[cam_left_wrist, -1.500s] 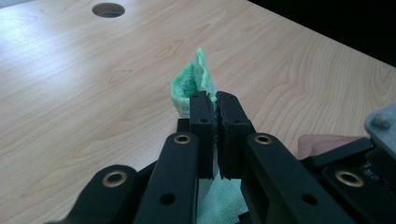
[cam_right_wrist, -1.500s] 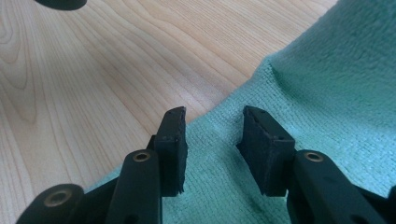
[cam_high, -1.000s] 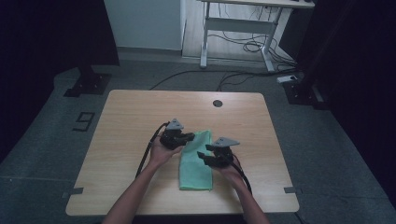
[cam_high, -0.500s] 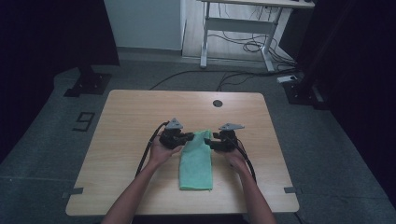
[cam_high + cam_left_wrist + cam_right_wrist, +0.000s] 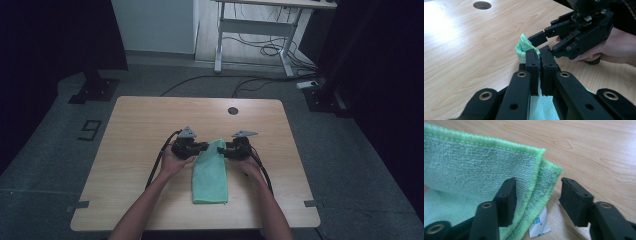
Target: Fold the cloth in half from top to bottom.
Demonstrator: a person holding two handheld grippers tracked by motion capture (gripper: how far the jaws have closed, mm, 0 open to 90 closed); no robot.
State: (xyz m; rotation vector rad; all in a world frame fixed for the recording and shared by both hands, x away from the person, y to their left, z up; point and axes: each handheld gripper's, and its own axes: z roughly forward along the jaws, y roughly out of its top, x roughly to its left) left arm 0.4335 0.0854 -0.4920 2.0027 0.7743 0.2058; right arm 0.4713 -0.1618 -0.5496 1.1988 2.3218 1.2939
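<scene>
Your green cloth (image 5: 210, 172) lies folded into a long narrow strip on the worktop (image 5: 140, 130), slightly right of the middle, running from between your two grippers back toward the near edge. It is a fuzzy microfibre weave with a stitched brighter-green hem, and a small white care label (image 5: 538, 223) pokes out under its corner. Your left gripper (image 5: 538, 56) has its jaws pressed together on the far end of the cloth, bunching that end up off the wood. Your right gripper (image 5: 537, 195) has its jaws spread wide, straddling the doubled corner of the cloth without pinching it.
</scene>
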